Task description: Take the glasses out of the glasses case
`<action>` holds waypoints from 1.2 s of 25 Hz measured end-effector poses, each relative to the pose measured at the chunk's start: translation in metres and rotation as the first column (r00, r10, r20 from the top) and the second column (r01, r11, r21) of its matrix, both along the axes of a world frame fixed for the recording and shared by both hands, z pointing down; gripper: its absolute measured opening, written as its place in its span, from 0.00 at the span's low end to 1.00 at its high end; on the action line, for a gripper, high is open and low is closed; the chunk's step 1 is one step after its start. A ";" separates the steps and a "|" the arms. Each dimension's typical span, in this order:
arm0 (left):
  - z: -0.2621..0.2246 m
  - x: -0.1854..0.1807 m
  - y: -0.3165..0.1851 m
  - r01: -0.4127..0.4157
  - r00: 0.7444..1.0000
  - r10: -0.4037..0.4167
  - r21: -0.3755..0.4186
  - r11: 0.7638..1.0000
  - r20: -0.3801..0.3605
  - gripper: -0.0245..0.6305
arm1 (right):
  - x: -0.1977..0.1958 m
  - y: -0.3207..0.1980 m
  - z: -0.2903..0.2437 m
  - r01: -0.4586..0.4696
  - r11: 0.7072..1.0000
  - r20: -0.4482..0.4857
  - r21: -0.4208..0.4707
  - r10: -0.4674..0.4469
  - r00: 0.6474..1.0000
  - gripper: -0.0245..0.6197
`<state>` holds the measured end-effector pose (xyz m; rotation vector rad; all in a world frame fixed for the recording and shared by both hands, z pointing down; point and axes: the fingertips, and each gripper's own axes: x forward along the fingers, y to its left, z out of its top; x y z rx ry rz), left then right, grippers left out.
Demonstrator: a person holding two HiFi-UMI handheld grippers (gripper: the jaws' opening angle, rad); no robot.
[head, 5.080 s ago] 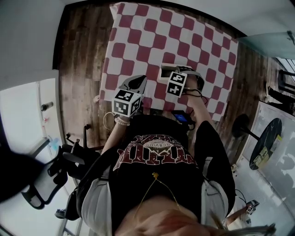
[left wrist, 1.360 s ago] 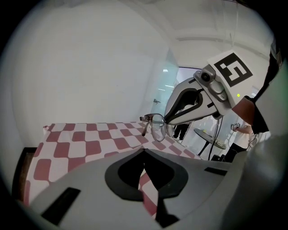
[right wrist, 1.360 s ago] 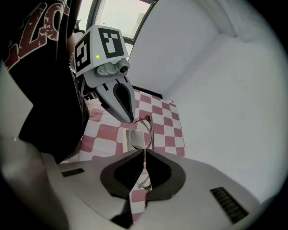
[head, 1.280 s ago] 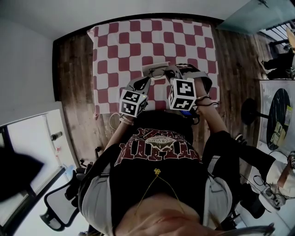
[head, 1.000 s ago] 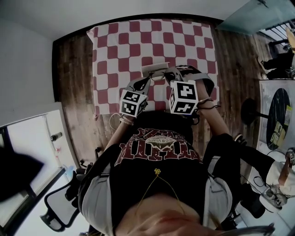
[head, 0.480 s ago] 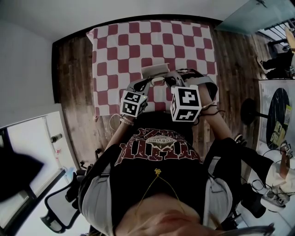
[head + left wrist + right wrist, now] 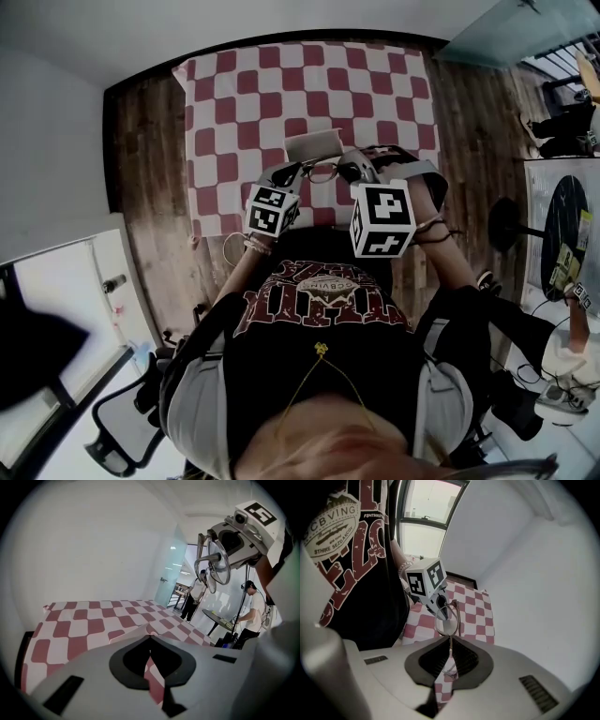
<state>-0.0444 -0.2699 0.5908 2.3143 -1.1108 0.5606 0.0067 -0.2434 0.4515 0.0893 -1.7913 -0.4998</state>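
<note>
The right gripper point(image 7: 449, 640) has its jaws pressed together on the glasses point(image 7: 446, 619), nipping the thin frame beside one lens; that rounded clear lens stands up just past the tips, and a fine bit of the frame shows lower down in the slit between the jaws. The left gripper point(image 7: 150, 637) has its jaws closed tip to tip with only a narrow slit, through which the cloth shows; a pale edge of the glasses case point(image 7: 314, 145) lies right at its tips, and I cannot tell whether it is pinched.

The right gripper is held high and turned inward, so that it looks back at the left gripper's marker cube and the person's black printed shirt; the left gripper sits low and points forward across the table; both forearms reach out from the body, close together.

The glasses hang in the air between the two grippers, clear of the cloth and just on the near side of the case; the frame is slim with two clear lenses. The case is pale, rests on the red-and-white checked cloth point(image 7: 234, 94), and looks open.

There is one pair of glasses, one case, one cloth and two grippers; the cloth covers part of a dark wooden surface point(image 7: 150, 141).
</note>
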 end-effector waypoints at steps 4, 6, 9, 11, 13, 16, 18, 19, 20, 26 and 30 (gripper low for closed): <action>0.001 0.002 0.000 0.001 1.000 -0.001 -0.012 1.000 -0.014 0.04 | 0.001 0.003 -0.006 0.011 1.000 -0.003 0.005 -0.011 1.000 0.08; 0.001 0.003 0.001 0.001 1.000 -0.001 -0.024 1.000 -0.020 0.03 | 0.002 0.004 -0.007 0.013 1.000 0.000 0.004 -0.013 1.000 0.08; 0.000 0.006 0.000 -0.005 1.000 0.004 -0.019 1.000 -0.029 0.04 | 0.004 0.006 -0.007 0.008 1.000 0.000 -0.004 -0.008 1.000 0.08; -0.001 0.009 0.001 -0.010 0.999 0.010 -0.020 1.000 -0.036 0.03 | 0.006 0.006 -0.006 0.003 1.000 -0.003 -0.009 -0.003 1.000 0.08; 0.001 0.010 0.001 -0.013 0.999 0.012 -0.027 1.000 -0.035 0.04 | 0.007 0.006 -0.006 0.003 1.000 -0.005 -0.007 -0.003 1.000 0.08; 0.003 0.011 0.001 -0.015 0.999 0.014 -0.033 0.999 -0.030 0.03 | 0.009 0.006 -0.007 0.004 1.000 -0.006 -0.006 -0.004 1.000 0.08; 0.003 0.012 0.000 -0.018 0.999 0.018 -0.028 0.999 -0.033 0.04 | 0.010 0.007 -0.006 0.004 1.000 -0.006 -0.009 -0.004 1.000 0.08; 0.003 0.014 0.001 -0.020 0.999 0.019 -0.026 0.999 -0.036 0.04 | 0.011 0.007 -0.006 0.005 1.000 -0.007 -0.009 -0.005 1.000 0.08; 0.003 0.015 0.001 -0.022 0.999 0.021 -0.027 0.999 -0.038 0.04 | 0.011 0.008 -0.006 0.006 1.000 -0.009 -0.010 -0.006 1.000 0.08; 0.007 0.017 0.006 -0.035 0.999 0.033 -0.042 0.998 -0.034 0.04 | 0.014 0.012 -0.004 0.011 1.000 -0.018 -0.023 -0.012 1.000 0.08; 0.006 0.018 0.006 -0.032 0.999 0.031 -0.036 0.999 -0.039 0.03 | 0.015 0.015 -0.003 0.011 0.999 -0.023 -0.030 -0.012 1.000 0.08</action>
